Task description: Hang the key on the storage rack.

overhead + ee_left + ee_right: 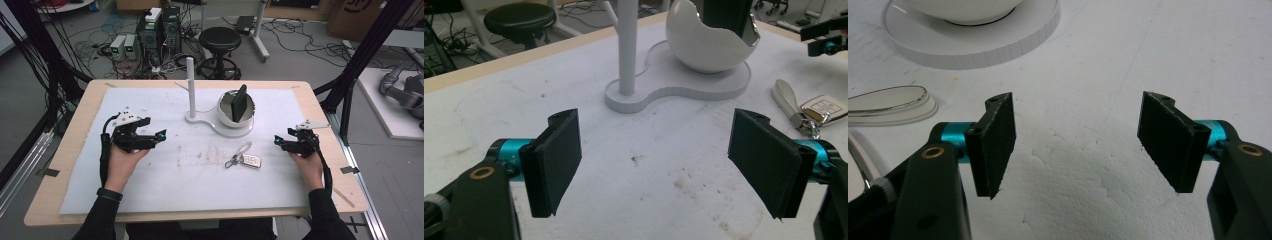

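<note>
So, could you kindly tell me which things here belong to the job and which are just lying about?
In play:
- car key with its strap
- white stand with its post and bowl
- dark object standing in the bowl
- left gripper, right gripper, both open

Lying about:
- black stool
- floor cables

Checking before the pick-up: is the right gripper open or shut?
Open. In the right gripper view the right gripper has its two black jaws spread wide with bare white table cover between them, holding nothing.
</note>
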The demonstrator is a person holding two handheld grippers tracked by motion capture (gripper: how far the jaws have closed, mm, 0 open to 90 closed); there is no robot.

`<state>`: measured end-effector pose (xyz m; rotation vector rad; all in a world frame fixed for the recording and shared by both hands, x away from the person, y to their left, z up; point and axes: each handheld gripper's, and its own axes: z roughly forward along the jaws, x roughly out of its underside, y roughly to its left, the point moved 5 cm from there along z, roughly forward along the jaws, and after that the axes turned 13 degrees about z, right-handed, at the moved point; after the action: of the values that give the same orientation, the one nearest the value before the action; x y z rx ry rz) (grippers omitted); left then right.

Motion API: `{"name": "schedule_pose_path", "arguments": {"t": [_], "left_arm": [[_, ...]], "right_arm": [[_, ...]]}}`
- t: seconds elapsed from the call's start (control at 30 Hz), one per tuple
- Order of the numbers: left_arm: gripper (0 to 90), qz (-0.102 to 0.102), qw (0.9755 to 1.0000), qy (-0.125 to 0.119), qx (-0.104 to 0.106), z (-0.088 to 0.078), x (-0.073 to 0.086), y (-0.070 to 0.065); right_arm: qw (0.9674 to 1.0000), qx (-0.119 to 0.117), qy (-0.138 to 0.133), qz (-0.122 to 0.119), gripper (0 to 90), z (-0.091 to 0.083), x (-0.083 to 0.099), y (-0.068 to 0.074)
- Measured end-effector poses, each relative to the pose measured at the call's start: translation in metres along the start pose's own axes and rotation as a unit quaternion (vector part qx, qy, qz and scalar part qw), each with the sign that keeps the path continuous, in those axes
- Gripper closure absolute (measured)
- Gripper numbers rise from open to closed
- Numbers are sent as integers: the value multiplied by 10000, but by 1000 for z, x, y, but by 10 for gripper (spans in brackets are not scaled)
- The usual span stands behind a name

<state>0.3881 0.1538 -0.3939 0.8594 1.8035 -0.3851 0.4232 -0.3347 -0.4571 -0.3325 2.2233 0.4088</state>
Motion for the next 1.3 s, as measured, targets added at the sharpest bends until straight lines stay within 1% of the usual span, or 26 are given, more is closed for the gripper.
{"name": "schedule_pose_path", "arguments": {"t": [0.03, 0.13, 0.3, 0.37, 0.4, 0.43, 0.47, 0.5, 0.53, 0.6, 0.67, 0.7, 0.73, 0.8, 0.87, 0.93, 0.97, 1.0, 1.03, 1.07, 1.1, 1.13, 1.17, 1.2, 1.27, 1.3], "left_arm": [[213, 22, 10000, 7, 35, 0, -1, -1], [213, -5, 9998, -28, 189, 2, -2, -3], [214, -1, 9992, 81, 394, 8, -1, -10], [219, -8, 9987, 61, 499, 10, -3, -13], [233, -17, 9983, -3, 590, 12, -6, -18], [234, -17, 9983, -3, 590, 12, -6, -18], [234, -19, 9979, -26, 643, 14, -8, -20], [235, -29, 9976, -52, 684, 15, -10, -22], [235, 7, 9969, -81, 779, 20, -15, -27], [235, 25, 9966, -81, 818, 24, -18, -30], [235, 64, 9958, -90, 904, 32, -23, -37], [235, 101, 9951, -82, 985, 39, -27, -44], [235, 101, 9951, -82, 985, 39, -27, -44], [235, 116, 9936, -149, 1109, 47, -31, -51], [235, 130, 9926, -138, 1200, 54, -34, -58], [235, 129, 9908, -144, 1338, 62, -37, -64], [266, 168, 9891, -132, 1460, 69, -39, -70], [289, 168, 9891, -132, 1460, 69, -39, -70], [314, 217, 9868, -96, 1604, 77, -41, -79], [340, 217, 9868, -96, 1604, 77, -41, -79], [340, 253, 9853, -60, 1689, 81, -41, -83], [368, 288, 9842, 42, 1747, 87, -41, -88], [389, 280, 9842, 109, 1747, 90, -40, -91], [389, 272, 9842, 189, 1740, 95, -39, -94], [403, 270, 9831, 237, 1793, 103, -39, -103], [410, 268, 9831, 268, 1793, 108, -39, -108]], "right_arm": [[10000, 2, 3, -3, 323, 0, 0, 0], [10000, 7, 34, -16, 322, 2, 1, 0], [10000, 14, 69, 27, 321, 2, 2, -1], [10000, 13, 90, -21, 322, 3, 3, -2], [10000, 11, 53, -30, 322, 2, 2, -1], [10000, 11, 53, -30, 322, 2, 2, -1], [10000, 14, 33, -35, 322, 2, 2, -1], [10000, 11, 54, -58, 322, 1, 2, -1], [10000, 11, 73, -50, 322, 0, 3, -2], [10000, 8, 70, -54, 322, 0, 3, -2], [10000, 22, 67, -38, 321, -2, 5, -4], [10000, 11, 59, -13, 322, -2, 5, -5], [10000, 17, 58, 1, 321, -3, 5, -5], [10000, 21, 50, -4, 322, -3, 5, -5], [10000, 16, 45, -20, 322, -3, 5, -5], [10000, 20, 56, -32, 322, -2, 5, -4], [10000, 12, 60, -38, 322, -1, 5, -5], [10000, 12, 60, -38, 322, -1, 5, -5], [10000, 5, 67, -15, 323, 0, 5, -5], [10000, 10, 76, -15, 323, 1, 5, -6], [10000, 10, 76, -15, 323, 1, 5, -6], [10000, 6, 67, -26, 323, 1, 5, -6], [10000, 5, 67, -22, 324, 1, 5, -5], [10000, 5, 67, -22, 324, 1, 5, -5], [10000, 4, 62, -28, 324, 1, 5, -5], [10000, 5, 61, -29, 324, 1, 5, -5]]}}
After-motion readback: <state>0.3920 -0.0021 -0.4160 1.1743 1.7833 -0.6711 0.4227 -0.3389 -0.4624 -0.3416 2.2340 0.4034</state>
